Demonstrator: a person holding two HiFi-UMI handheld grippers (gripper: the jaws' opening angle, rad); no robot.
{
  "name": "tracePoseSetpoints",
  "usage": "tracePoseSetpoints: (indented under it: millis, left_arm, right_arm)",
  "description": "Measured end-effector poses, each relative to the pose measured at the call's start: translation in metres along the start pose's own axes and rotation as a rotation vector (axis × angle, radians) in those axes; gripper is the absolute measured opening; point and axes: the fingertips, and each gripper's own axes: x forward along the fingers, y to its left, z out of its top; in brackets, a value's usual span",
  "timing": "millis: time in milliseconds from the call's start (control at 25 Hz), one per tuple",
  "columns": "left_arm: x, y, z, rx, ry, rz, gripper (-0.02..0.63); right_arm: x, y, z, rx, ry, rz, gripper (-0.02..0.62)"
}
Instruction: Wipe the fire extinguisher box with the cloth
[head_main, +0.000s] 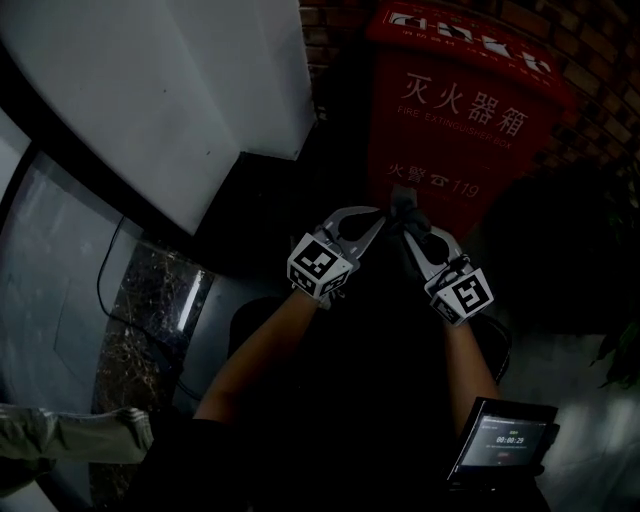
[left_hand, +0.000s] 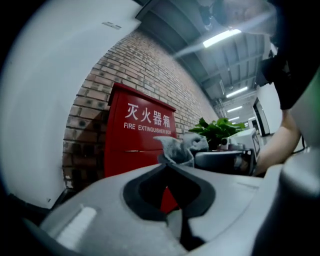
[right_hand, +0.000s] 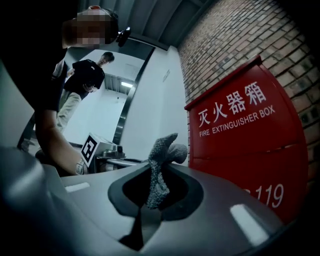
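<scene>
**Item 1.** Red metal fire extinguisher box (head_main: 450, 110) (left_hand: 135, 145) (right_hand: 250, 145), white lettering on the front. It is stood upright against a red-brown brick wall (left_hand: 150, 65) (right_hand: 240, 35).

**Item 2.** Small grey knitted cloth (head_main: 403, 200) (left_hand: 177, 149) (right_hand: 165, 147). It is held up just in front of the box's front face. Contact with the face cannot be made out.

**Item 3.** Right gripper (head_main: 408, 222) (right_hand: 159, 164). The jaws are clamped on the cloth, which is bunched above the tips and hangs down through the jaw opening.

**Item 4.** Left gripper (head_main: 378, 218) (left_hand: 166, 164). The jaws are brought together with nothing in the opening behind them. The tips are set right beside the cloth and the right gripper. Whether any cloth is nipped cannot be told.

**Item 5.** Green leafy plant (left_hand: 217, 130), seen beyond the box.

**Item 6.** Dark handheld screen (head_main: 505, 440), seen near the right forearm.
</scene>
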Motion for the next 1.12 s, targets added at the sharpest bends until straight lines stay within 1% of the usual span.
tracePoseSetpoints:
  millis: [120, 240, 400, 480, 800, 920, 1120]
  left_arm:
    - [-0.004, 0.004, -0.019, -0.013, -0.004, -0.003, 0.0]
    - [-0.007, 0.008, -0.033, -0.04, -0.001, 0.008, 0.0]
    - [-0.005, 0.01, -0.029, -0.05, -0.033, 0.01, 0.0]
    - [-0.005, 0.011, -0.031, -0.049, -0.033, 0.009, 0.0]
    - [-0.008, 0.018, -0.033, -0.06, -0.039, 0.034, 0.0]
    - [-0.01, 0.018, -0.032, -0.055, -0.039, 0.037, 0.0]
    - [-0.009, 0.016, -0.033, -0.052, -0.036, 0.037, 0.0]
  right_arm:
    - [-0.003, -0.009, -0.018, 0.039, 0.012, -0.044, 0.026]
    - [-0.001, -0.017, -0.026, 0.051, 0.03, -0.065, 0.026]
    - [0.001, -0.018, -0.031, 0.018, 0.043, -0.061, 0.026]
    - [0.003, -0.014, -0.033, 0.006, 0.043, -0.053, 0.026]
    - [0.005, -0.006, -0.045, 0.005, 0.072, -0.038, 0.026]
    - [0.007, -0.002, -0.041, -0.012, 0.059, -0.022, 0.026]
    - [0.005, -0.003, -0.043, 0.0, 0.081, -0.035, 0.026]
